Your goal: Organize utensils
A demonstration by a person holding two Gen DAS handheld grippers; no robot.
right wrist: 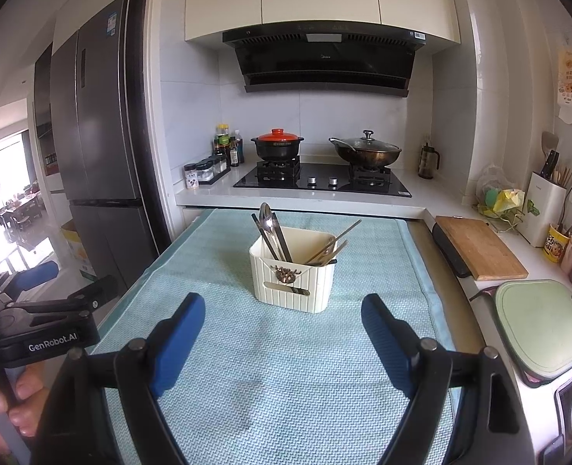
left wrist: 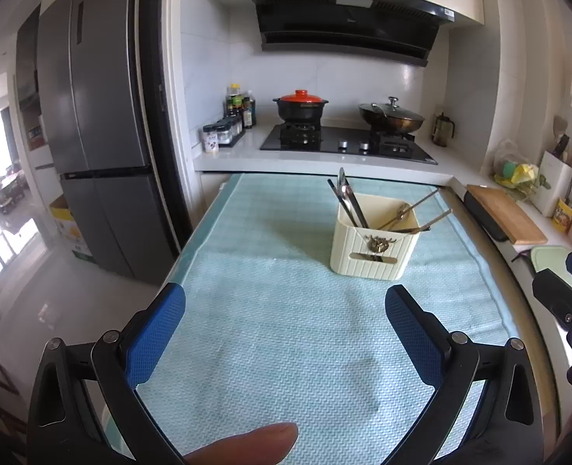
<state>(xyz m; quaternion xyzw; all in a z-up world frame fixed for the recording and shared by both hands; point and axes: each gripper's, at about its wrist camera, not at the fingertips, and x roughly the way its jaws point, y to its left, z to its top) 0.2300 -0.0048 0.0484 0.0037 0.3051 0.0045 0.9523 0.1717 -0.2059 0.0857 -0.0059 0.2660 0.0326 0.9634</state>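
Note:
A cream ribbed utensil holder [left wrist: 375, 248] [right wrist: 293, 283] stands on a light blue mat [left wrist: 286, 348] [right wrist: 270, 368]. In it are a spoon and dark chopsticks [left wrist: 346, 201] [right wrist: 272, 234] leaning left, and thin metal utensils [left wrist: 413, 213] [right wrist: 334, 246] leaning right. My left gripper [left wrist: 286, 310] is open, hovering over the mat short of the holder and to its left, with nothing between its blue pads. My right gripper [right wrist: 284, 316] is open too, with the holder just beyond its fingertips. The left device [right wrist: 49, 321] shows in the right wrist view.
Behind the mat is a counter with a hob [right wrist: 320, 180], a red-lidded pot [right wrist: 278, 143] and a lidded wok [right wrist: 365, 151]. To the right lie a wooden board [right wrist: 479, 248] and a green board [right wrist: 541, 325]. A fridge [right wrist: 96, 135] stands left. A fingertip [left wrist: 247, 445] shows below.

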